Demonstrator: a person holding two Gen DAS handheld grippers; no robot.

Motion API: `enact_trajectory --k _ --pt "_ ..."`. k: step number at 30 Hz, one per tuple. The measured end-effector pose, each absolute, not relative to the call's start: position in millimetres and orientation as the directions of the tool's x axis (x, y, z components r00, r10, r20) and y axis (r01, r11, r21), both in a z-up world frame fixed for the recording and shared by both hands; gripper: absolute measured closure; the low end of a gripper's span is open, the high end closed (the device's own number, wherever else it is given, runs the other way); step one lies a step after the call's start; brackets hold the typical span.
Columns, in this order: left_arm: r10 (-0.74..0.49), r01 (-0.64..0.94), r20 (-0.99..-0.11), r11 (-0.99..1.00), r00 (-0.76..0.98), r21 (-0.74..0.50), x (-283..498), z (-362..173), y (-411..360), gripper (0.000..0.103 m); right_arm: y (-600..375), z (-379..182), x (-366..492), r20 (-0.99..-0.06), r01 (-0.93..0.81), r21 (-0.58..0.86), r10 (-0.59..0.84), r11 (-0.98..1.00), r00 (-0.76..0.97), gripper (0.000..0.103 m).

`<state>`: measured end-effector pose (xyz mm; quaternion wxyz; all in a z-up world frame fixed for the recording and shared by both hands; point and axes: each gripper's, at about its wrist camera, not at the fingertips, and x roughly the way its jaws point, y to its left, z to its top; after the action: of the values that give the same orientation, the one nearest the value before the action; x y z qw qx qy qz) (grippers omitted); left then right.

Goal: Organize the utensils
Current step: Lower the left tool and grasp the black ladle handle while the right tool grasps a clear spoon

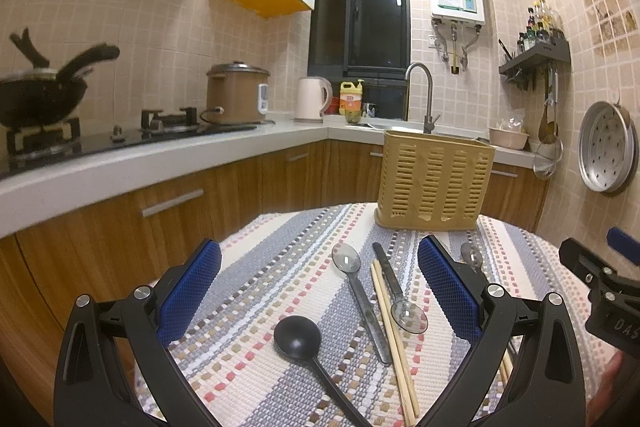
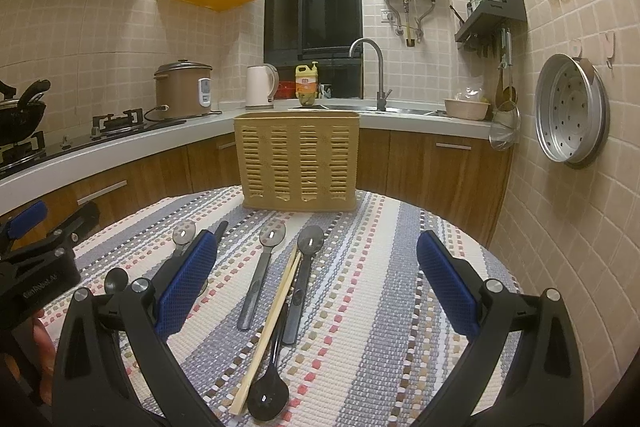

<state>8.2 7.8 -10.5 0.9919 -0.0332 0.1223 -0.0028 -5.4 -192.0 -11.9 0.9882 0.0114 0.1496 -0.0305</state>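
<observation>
A tan slotted utensil holder (image 1: 434,183) (image 2: 298,159) stands upright at the far side of the round table's striped cloth (image 1: 260,291) (image 2: 380,267). Loose on the cloth lie a black ladle (image 1: 298,337) (image 2: 267,401), a clear grey spoon (image 1: 347,259) (image 2: 272,237), a dark-handled spoon (image 1: 409,315) (image 2: 311,241) and a pair of wooden chopsticks (image 1: 392,339) (image 2: 272,319). Another spoon (image 1: 470,255) (image 2: 184,231) is partly hidden behind a finger. My left gripper (image 1: 319,245) hangs open over the utensils, holding nothing. My right gripper (image 2: 317,239) is open and empty too.
A kitchen counter (image 1: 200,155) with a gas hob, rice cooker (image 1: 236,95), kettle and sink tap (image 2: 372,75) runs behind the table. A tiled wall with a hanging steamer tray (image 2: 572,111) is close on the right. The table's edge curves near the holder.
</observation>
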Motion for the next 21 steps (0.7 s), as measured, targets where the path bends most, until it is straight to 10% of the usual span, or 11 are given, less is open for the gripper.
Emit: enact_trajectory --k 10,21 --pt "-0.265 0.104 -0.567 0.948 0.780 -0.300 51 -14 75 0.027 -197 -16 19 -0.453 -0.011 0.051 0.034 0.999 0.891 0.012" --pt "-0.378 0.056 -0.771 0.911 0.513 -0.409 90 -51 80 0.042 -205 -15 67 -0.642 -0.080 0.069 0.106 0.994 0.759 0.046"
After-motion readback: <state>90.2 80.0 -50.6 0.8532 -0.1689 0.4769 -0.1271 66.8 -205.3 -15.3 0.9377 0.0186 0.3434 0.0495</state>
